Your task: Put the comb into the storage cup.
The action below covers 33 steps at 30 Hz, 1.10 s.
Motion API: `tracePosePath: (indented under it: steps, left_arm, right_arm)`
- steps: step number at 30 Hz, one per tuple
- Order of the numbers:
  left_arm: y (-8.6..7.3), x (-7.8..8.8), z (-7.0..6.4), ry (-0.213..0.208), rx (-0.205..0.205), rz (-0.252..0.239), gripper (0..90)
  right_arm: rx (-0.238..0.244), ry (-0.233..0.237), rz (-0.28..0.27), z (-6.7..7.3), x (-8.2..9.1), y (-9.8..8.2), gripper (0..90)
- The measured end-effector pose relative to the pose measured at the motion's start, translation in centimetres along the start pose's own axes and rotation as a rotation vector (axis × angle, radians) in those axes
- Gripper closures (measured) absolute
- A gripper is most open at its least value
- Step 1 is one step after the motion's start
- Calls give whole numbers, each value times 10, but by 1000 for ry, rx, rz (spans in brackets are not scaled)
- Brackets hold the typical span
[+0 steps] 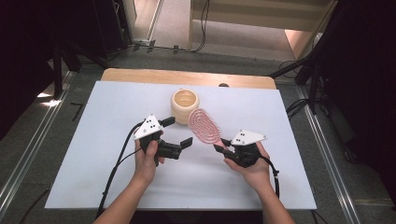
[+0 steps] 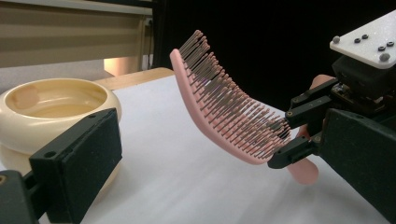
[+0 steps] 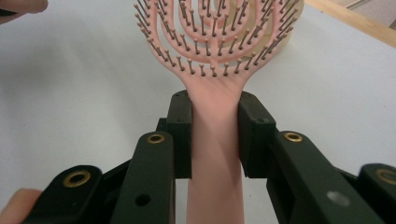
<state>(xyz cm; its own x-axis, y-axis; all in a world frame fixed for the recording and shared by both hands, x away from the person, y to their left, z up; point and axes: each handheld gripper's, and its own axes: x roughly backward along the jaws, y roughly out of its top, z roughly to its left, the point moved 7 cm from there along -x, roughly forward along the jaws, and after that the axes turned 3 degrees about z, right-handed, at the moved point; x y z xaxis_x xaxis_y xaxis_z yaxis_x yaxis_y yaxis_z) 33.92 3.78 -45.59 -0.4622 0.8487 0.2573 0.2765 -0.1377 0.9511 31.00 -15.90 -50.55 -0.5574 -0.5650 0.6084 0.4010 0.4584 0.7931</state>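
Note:
A pink hairbrush (image 1: 204, 126) is held off the white table, head tilted up and bristles toward my left side. My right gripper (image 1: 223, 145) is shut on its handle; in the right gripper view the jaws (image 3: 215, 112) clamp the handle just below the head (image 3: 215, 37). A cream bowl (image 1: 185, 105) stands just behind the brush, empty (image 2: 51, 100). My left gripper (image 1: 177, 132) is open with nothing in it, left of the brush and in front of the bowl. In its view the brush (image 2: 219, 107) hangs between the wide-apart pads (image 2: 79, 163).
The white board (image 1: 93, 154) covers a wooden table whose far edge (image 1: 187, 77) shows behind the bowl. Cables trail from both grippers toward the near edge. Dark stands and floor cables surround the table.

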Motion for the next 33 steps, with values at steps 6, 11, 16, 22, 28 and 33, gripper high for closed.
tracePosePath:
  steps: [6, 11, 16, 22, 28, 33]
  left_arm:
    - [1, -2, -3, -17, 17, -8, 1]
    - [3, -4, -3, -27, 44, -17, 1]
    - [4, -7, -5, -36, 72, -15, 2]
    - [4, -10, -6, -29, 92, -7, 44]
    - [4, -12, -7, -18, 113, -3, 87]
    - [5, -13, -6, -20, 129, -2, 141]
  right_arm:
    - [2, -1, -12, 3, 0, 1, 679]
    - [10, -9, -15, 4, -1, 1, 679]
    - [18, -5, -23, 7, -2, 2, 679]
    - [32, -13, -29, 9, -2, 3, 679]
    - [39, -9, -38, 12, -4, 4, 679]
    - [44, -13, -41, 14, -4, 5, 679]
